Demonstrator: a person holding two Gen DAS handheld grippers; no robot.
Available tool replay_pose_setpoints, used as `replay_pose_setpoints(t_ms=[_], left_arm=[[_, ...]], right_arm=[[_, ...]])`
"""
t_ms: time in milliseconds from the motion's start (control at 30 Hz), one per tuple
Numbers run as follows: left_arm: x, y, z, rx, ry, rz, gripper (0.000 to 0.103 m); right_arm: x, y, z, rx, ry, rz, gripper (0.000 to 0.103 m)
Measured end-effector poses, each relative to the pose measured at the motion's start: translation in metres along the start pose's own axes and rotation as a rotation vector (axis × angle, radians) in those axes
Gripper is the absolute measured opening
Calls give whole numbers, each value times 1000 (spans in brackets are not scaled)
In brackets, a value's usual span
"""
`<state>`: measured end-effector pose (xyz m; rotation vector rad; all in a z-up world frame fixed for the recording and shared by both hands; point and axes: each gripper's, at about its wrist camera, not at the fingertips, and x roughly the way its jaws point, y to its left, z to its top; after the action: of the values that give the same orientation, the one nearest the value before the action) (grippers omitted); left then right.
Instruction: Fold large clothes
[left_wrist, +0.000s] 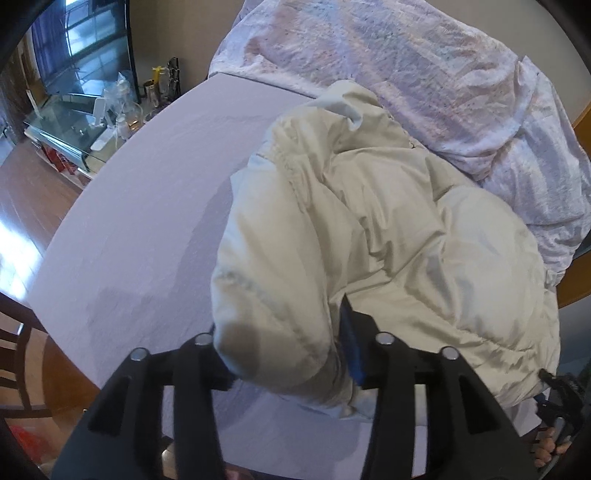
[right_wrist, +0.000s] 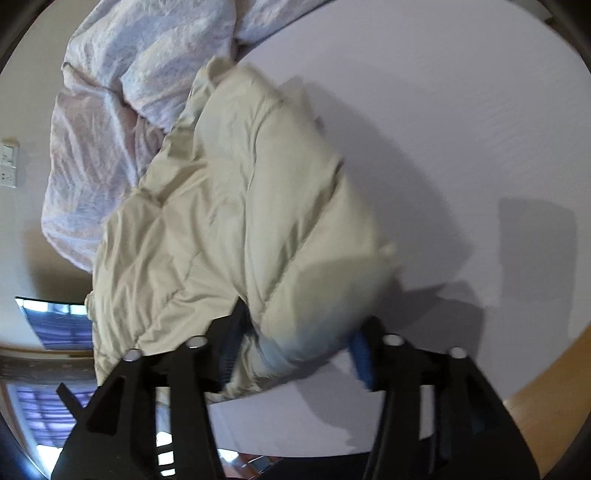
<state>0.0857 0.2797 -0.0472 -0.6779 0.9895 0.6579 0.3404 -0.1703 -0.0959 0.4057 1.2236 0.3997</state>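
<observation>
A cream puffy jacket (left_wrist: 369, 221) lies bunched on the lavender bed sheet (left_wrist: 147, 203). My left gripper (left_wrist: 284, 332) straddles its near left fold with the jaws apart. The blue pad of one finger shows against the fabric, and the other finger is hidden behind the fold. In the right wrist view the jacket (right_wrist: 240, 203) bulges between the two blue pads of my right gripper (right_wrist: 306, 325), which stand wide apart around the near corner, over the sheet (right_wrist: 443, 129). Neither pair of pads visibly pinches the cloth. A hand (left_wrist: 550, 446) holds the other gripper at the lower right.
A crumpled pale patterned duvet (left_wrist: 406, 74) is heaped right behind the jacket and shows again as the duvet (right_wrist: 129, 92). Left of the bed stand a TV and a glass stand (left_wrist: 74, 125) with clutter. A dark chair (left_wrist: 14, 350) is near the bed's wooden frame (right_wrist: 546, 406).
</observation>
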Motion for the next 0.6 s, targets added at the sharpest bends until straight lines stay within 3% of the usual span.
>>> replay_pose_setpoints(t_ms=[200,333,467,600], left_arm=[[1,4,0,9,2,30,69],[3,8,0,5,15,18,75],[6,10,-1,-7,30,-7,77],[7,9,-1,-7,33,-23,78]], right_arm=[[-41,6,15,-65,-192,-172,65],[-49,44,19,-202,-271,-186,65],[-27,105,5,-377,-225,-91,65],[12,160,-20,-517,-125,-24,63]])
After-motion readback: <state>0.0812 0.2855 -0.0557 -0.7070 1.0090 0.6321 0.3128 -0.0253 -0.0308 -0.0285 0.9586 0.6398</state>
